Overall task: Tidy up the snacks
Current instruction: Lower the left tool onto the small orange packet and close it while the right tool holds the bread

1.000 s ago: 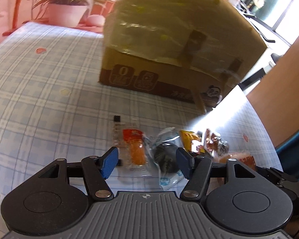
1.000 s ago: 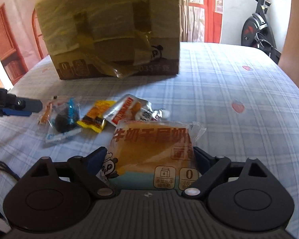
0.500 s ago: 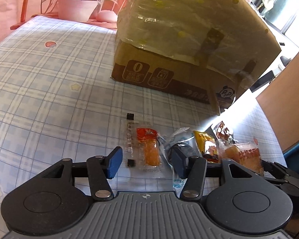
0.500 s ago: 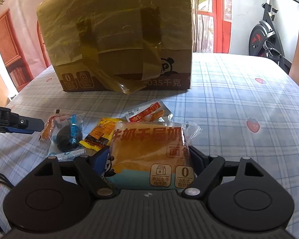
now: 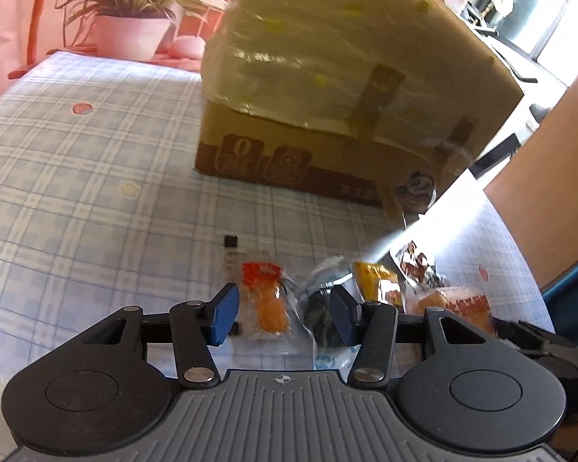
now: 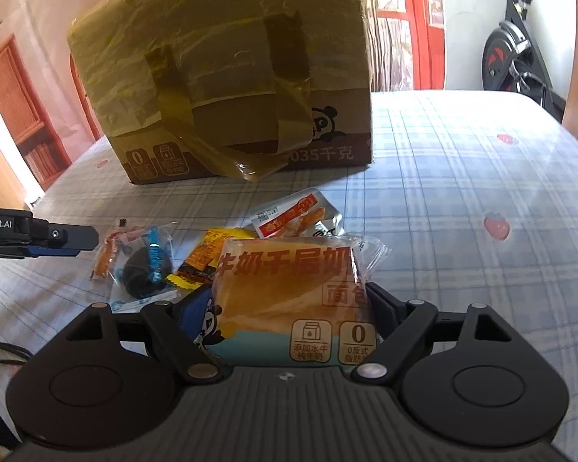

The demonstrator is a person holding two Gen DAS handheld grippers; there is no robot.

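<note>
Bread packet (image 6: pixel 289 300) sits pinched lengthwise in your right tongs (image 6: pixel 289 308), just in front of the cardboard box (image 6: pixel 227 77). Your left tongs (image 5: pixel 283 310), spread and just narrowed, straddle the orange snack (image 5: pixel 266 300), long axis toward the box.

Tongs (image 5: pixel 283 313) over orange snack (image 5: pixel 266 300), box (image 5: pixel 327 88) behind

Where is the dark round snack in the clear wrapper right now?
In the right wrist view, the dark round snack lies on the tablecloth at left, between the orange sausage packet and the yellow packet.
</note>
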